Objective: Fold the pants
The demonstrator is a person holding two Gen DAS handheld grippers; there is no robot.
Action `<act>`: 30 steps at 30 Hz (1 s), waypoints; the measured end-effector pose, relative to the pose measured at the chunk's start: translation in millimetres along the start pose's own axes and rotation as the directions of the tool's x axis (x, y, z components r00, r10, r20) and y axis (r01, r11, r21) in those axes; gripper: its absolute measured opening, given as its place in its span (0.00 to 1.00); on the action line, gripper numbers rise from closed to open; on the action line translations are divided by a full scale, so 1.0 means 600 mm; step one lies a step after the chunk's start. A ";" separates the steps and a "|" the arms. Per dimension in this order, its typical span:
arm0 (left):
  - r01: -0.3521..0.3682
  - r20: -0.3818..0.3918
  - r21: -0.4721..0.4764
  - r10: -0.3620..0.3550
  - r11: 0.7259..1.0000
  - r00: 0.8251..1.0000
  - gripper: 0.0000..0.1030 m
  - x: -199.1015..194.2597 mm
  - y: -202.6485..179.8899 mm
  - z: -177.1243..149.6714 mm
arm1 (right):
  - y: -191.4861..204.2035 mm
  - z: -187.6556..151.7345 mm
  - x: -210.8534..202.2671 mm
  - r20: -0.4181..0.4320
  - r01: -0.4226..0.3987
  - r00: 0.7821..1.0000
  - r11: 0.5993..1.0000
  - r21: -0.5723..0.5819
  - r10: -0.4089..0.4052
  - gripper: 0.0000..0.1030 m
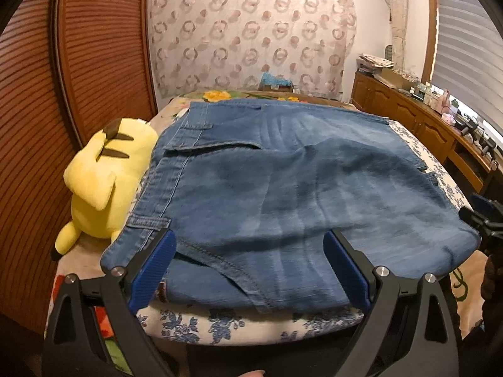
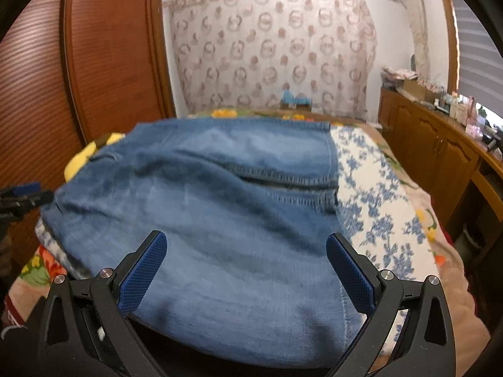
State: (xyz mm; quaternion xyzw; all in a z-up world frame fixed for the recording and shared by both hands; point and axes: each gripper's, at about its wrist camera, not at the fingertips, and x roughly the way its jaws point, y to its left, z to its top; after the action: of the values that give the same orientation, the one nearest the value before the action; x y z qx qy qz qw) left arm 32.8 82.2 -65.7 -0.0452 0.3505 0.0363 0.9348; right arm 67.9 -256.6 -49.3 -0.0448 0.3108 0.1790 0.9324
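Blue denim pants (image 1: 276, 194) lie folded on the bed, a layer doubled over the waistband end. They also fill the middle of the right wrist view (image 2: 220, 207), with hems showing at the right. My left gripper (image 1: 250, 251) is open and empty, just above the near edge of the pants. My right gripper (image 2: 246, 251) is open and empty over the near part of the pants. The right gripper's tip shows at the right edge of the left wrist view (image 1: 484, 216); the left gripper's tip shows at the left edge of the right wrist view (image 2: 22, 196).
A yellow plush toy (image 1: 100, 182) lies left of the pants against a wooden slatted door (image 1: 47, 110). A blue-flowered white cloth (image 2: 374, 194) covers the bed. A wooden cabinet (image 1: 418, 128) with clutter runs along the right. A patterned curtain (image 1: 251, 31) hangs behind.
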 end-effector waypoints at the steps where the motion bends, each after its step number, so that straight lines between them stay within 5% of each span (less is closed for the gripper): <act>1: 0.000 -0.002 -0.004 0.000 1.000 1.000 0.93 0.002 0.005 -0.002 | -0.002 -0.005 0.011 -0.019 0.001 1.000 1.000 -0.003 -0.001 1.00; 17: -0.013 -0.010 -0.106 0.012 0.994 1.000 0.90 0.002 0.129 -0.032 | -0.009 -0.046 0.090 -0.178 0.001 0.984 1.000 -0.020 -0.004 1.00; 30: -0.051 -0.045 -0.204 0.042 0.978 0.998 0.64 0.023 0.202 -0.072 | -0.005 -0.053 0.093 -0.181 0.015 0.983 0.996 -0.083 -0.030 1.00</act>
State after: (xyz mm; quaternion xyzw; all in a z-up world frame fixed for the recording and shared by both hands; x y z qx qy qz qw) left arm 2.8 198.4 -114.2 -0.1337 0.3647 0.0931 0.9168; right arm 92.7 -248.5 -108.0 -0.1025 0.3868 0.1762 0.8993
